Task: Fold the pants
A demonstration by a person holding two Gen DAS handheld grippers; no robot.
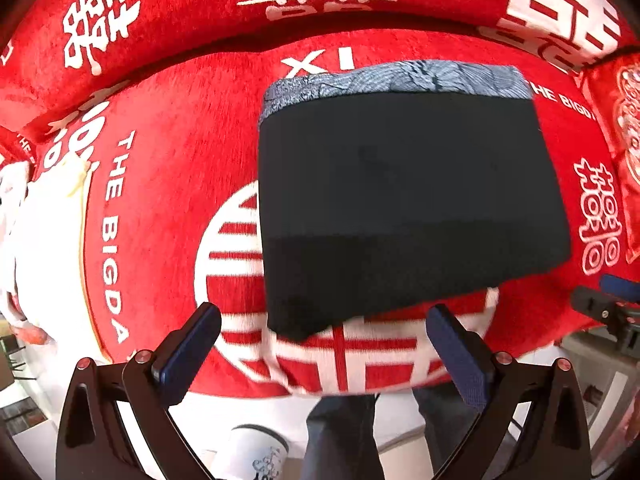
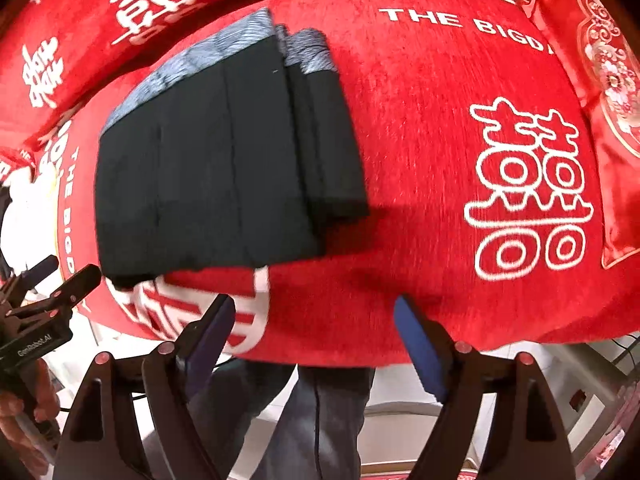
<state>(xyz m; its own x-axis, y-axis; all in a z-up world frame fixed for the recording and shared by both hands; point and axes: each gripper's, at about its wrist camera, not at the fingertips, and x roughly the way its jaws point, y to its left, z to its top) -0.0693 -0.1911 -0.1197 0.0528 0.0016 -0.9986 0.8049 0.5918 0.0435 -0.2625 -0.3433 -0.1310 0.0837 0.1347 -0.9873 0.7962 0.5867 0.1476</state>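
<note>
The dark pants [image 1: 408,200] lie folded into a thick rectangle on the red cushion [image 1: 176,200], with their grey patterned waistband [image 1: 400,78] at the far edge. My left gripper [image 1: 324,328] hangs above the fold's near edge, wide open, nothing between its blue pads [image 1: 192,344]. In the right wrist view the folded pants [image 2: 224,160] sit left of centre, their layered edges facing right. My right gripper [image 2: 316,320] is open over the cushion's front edge [image 2: 340,320], clear of the cloth. The left gripper [image 2: 60,288] shows at the left edge there.
The red cushion carries white characters and lettering; a red backrest [image 1: 200,0] rises behind it. An embroidered red pillow [image 2: 608,80] lies at the right. White cloth [image 1: 40,240] sits at the left. Below the front edge, a person's trousered legs [image 2: 320,412] and the floor show.
</note>
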